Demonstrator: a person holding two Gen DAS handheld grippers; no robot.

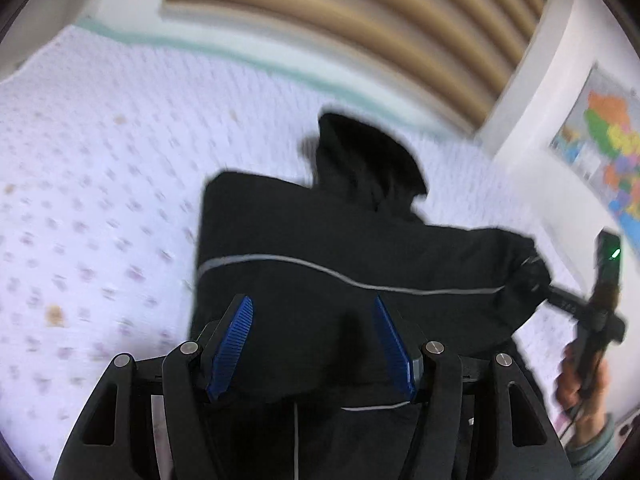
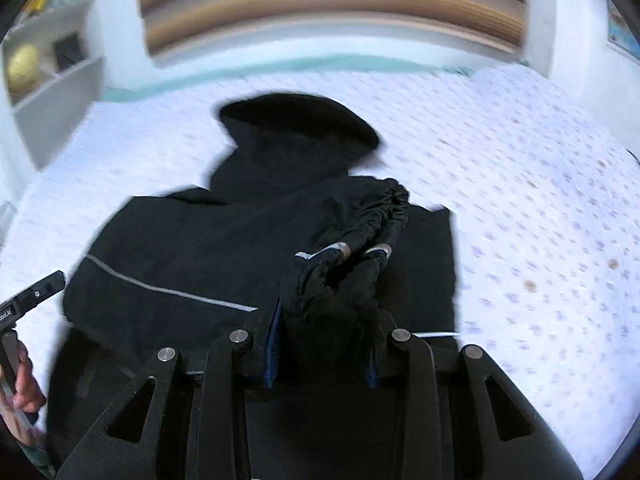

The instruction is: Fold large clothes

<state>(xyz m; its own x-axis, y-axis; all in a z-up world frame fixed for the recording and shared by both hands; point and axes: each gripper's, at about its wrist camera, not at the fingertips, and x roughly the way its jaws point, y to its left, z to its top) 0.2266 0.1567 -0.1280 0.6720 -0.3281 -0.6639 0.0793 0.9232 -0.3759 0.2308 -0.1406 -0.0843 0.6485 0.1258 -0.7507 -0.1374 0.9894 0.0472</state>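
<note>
A black hooded jacket (image 1: 320,232) with a thin grey stripe lies spread on the bed, its hood (image 1: 368,160) towards the headboard. My left gripper (image 1: 311,300) hovers open over the jacket's lower part, and both blue pads (image 1: 232,344) show bare. In the right wrist view my right gripper (image 2: 326,320) is shut on a bunched sleeve (image 2: 328,292) of the jacket (image 2: 180,248). The gathered cuff (image 2: 384,208) hangs past the fingers, above the body. From the left wrist view the right gripper (image 1: 560,296) pulls that sleeve out to the right. The left gripper (image 2: 36,292) shows at the left edge.
A white sheet with small purple dots (image 1: 100,180) covers the bed all round the jacket. A brown-striped headboard (image 1: 360,20) stands behind it. A coloured map (image 1: 608,140) hangs on the right wall. White shelves (image 2: 52,72) stand at the far left.
</note>
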